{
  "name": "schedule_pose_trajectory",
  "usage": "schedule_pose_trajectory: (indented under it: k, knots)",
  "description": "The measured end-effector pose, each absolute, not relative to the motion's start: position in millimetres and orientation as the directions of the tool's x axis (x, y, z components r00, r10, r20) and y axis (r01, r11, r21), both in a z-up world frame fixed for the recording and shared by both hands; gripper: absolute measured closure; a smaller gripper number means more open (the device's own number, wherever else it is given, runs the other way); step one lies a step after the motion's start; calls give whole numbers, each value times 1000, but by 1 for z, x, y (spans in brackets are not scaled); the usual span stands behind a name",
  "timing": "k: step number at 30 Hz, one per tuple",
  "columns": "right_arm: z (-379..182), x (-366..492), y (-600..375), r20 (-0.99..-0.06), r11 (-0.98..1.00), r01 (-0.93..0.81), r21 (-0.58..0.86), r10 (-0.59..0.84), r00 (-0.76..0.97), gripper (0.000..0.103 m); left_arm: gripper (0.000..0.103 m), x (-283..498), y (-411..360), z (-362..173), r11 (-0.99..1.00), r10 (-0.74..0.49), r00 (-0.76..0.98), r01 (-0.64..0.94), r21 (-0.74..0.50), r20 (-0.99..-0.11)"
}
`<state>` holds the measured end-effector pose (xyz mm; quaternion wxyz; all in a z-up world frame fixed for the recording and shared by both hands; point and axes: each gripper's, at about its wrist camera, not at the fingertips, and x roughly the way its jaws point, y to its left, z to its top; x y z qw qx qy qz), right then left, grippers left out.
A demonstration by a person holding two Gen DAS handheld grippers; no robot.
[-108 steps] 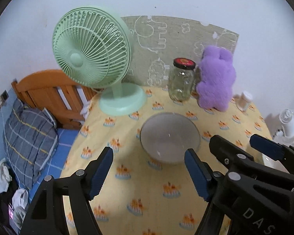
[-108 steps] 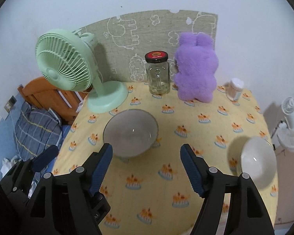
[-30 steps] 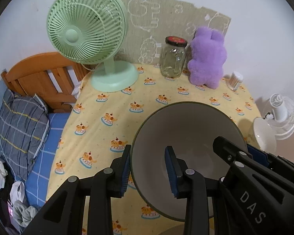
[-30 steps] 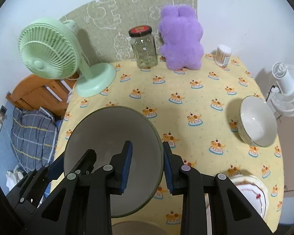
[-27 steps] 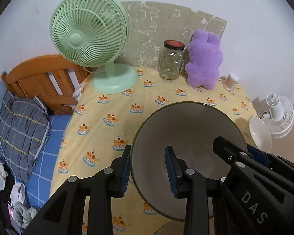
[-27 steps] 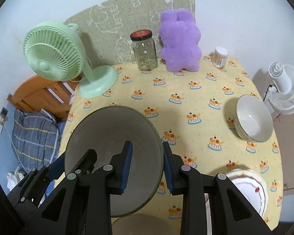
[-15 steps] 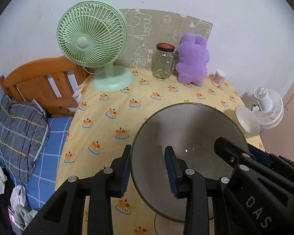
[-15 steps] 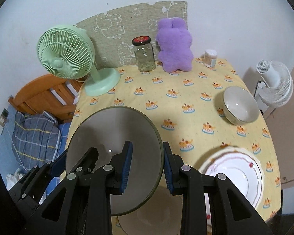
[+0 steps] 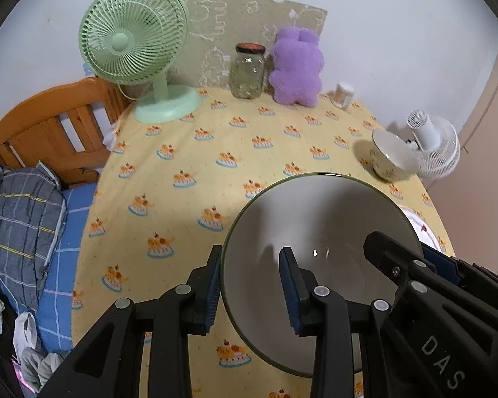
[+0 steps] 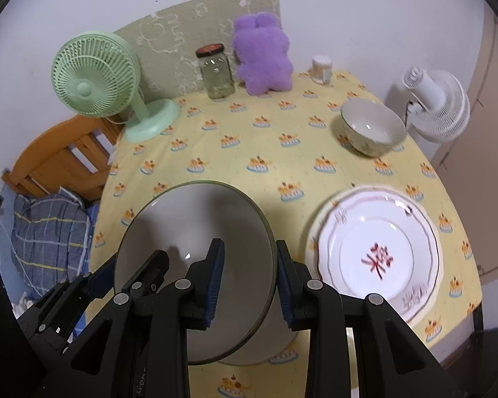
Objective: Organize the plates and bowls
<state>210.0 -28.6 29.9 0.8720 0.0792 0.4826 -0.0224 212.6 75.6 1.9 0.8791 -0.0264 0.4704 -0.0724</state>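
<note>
Both grippers hold one large grey bowl [image 9: 318, 232] with a green rim, lifted above the near part of the table. My left gripper [image 9: 250, 290] is shut on its left rim. My right gripper [image 10: 247, 283] is shut on the right rim of the same bowl [image 10: 189, 232]. Under it a second pale dish [image 10: 249, 355] shows partly. A white plate with a red mark [image 10: 378, 252] lies to the right. A small cream bowl [image 10: 372, 126] stands at the far right, also in the left wrist view [image 9: 393, 159].
On the yellow tablecloth [image 10: 249, 152] at the back stand a green fan [image 9: 132, 36], a glass jar [image 9: 249, 71], a purple plush toy [image 9: 297, 66] and a small white container [image 9: 343, 94]. A white fan [image 10: 438, 102] is off the right edge; a bed [image 9: 33, 152] lies left.
Both grippers closed on the grey bowl, lifted it and carried it back toward the near edge. The white plate and a dish underneath have come into view.
</note>
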Motion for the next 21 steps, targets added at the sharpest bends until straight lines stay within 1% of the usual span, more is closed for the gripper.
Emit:
schedule_pose_trajectory:
  k: [13, 21]
  knots:
    - [3, 193, -42, -879, 979, 183, 93, -6, 477, 69, 71, 207, 64, -26, 979, -196, 490, 149, -141, -850]
    - [-12, 198, -42, -899, 979, 187, 80, -10, 437, 69, 71, 212, 63, -44, 980, -189, 451, 145, -137, -872]
